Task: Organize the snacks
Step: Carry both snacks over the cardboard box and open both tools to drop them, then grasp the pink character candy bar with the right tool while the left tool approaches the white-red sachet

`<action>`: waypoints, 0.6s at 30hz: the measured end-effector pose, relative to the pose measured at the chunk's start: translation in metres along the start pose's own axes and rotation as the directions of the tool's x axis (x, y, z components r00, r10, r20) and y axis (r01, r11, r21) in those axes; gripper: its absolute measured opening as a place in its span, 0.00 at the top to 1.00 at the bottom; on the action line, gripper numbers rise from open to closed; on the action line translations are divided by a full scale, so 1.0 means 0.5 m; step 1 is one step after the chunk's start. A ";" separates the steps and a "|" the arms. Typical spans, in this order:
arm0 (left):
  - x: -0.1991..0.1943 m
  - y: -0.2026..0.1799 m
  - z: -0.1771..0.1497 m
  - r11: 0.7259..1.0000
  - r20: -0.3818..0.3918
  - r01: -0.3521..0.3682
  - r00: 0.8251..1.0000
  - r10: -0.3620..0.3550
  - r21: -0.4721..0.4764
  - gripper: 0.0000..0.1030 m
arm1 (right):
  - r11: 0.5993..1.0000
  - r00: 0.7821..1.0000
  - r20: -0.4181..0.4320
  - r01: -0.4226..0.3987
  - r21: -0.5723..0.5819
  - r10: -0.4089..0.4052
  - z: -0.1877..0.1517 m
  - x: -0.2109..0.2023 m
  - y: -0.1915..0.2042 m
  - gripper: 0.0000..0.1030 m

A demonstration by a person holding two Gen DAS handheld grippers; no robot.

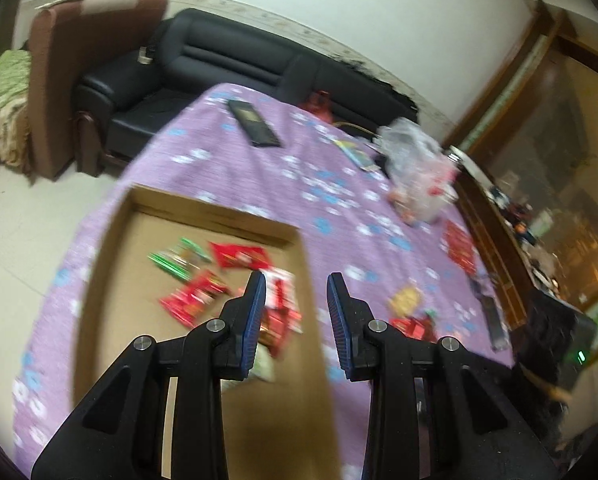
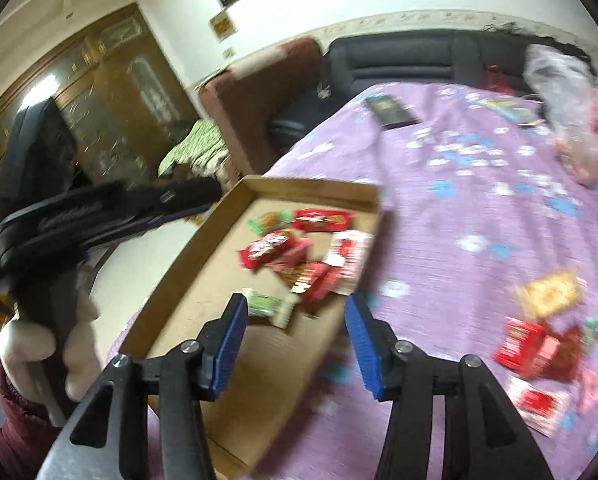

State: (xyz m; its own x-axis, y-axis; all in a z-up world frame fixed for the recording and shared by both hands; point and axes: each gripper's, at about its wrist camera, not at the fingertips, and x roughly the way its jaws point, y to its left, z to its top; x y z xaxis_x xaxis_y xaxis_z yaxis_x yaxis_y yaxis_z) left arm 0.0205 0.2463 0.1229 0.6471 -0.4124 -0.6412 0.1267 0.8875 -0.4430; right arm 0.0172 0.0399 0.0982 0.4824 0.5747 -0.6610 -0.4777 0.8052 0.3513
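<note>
Hovering above the cardboard tray [image 1: 99, 280], the left tool [image 1: 296, 300] is sitting with its blue pads spread apart and nothing between them. Its left pad is hanging over the tray's inside, its right pad over the purple flowered cloth [image 1: 259, 168] covering the tabletop, so the tray's right wall is lying beneath the gap. Red and green snack packets [image 1: 203, 276] are lying scattered and partly overlapping inside the tray (the blur is hiding their labels).

Over on the right wrist view, the right tool [image 2: 295, 328] is likewise released, fingers wide and gripping nothing, and it is hanging over the tray's near right corner. In that view the left tool is reaching in from the left edge, held by a hand [image 2: 47, 352] in a pale glove. More loose packets [image 2: 535, 344], red ones and a yellow one, are resting on the cloth to the right of the tray, well apart from it. Farther back a clear plastic bag [image 1: 419, 168] holding red items is sitting on the cloth, and a dark flat box [image 1: 254, 123] is lying near the far edge, with a black sofa [image 1: 203, 64] behind.
</note>
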 end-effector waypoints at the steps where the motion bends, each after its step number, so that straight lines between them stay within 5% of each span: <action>1: -0.002 -0.016 -0.007 1.000 -0.005 0.015 1.000 -0.015 0.009 0.71 | 1.000 1.000 0.017 0.016 0.008 -0.016 -0.004 -0.021 -0.015 0.46; 6: 0.003 -0.117 -0.053 0.992 -0.048 0.104 0.994 -0.101 0.072 0.71 | 0.984 0.976 0.139 0.159 0.082 -0.169 -0.045 -0.154 -0.134 0.24; 10: 0.037 -0.190 -0.096 0.982 -0.102 0.151 0.985 -0.140 0.115 0.56 | 0.939 0.953 0.130 0.236 0.251 -0.274 -0.091 -0.240 -0.271 0.24; 18: 0.138 -0.257 -0.181 0.977 -0.232 0.198 0.957 -0.174 0.082 0.56 | 0.871 0.950 0.069 0.248 0.425 -0.304 -0.180 -0.311 -0.439 0.25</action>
State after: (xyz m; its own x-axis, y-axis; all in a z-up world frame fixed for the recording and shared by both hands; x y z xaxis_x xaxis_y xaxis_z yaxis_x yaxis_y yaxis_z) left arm -0.0190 0.0852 0.0789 0.4229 -0.5971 -0.6816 0.3138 0.8021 -0.5080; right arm -0.0188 -0.2394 0.0642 0.6542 0.3113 -0.6893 0.0156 0.9056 0.4238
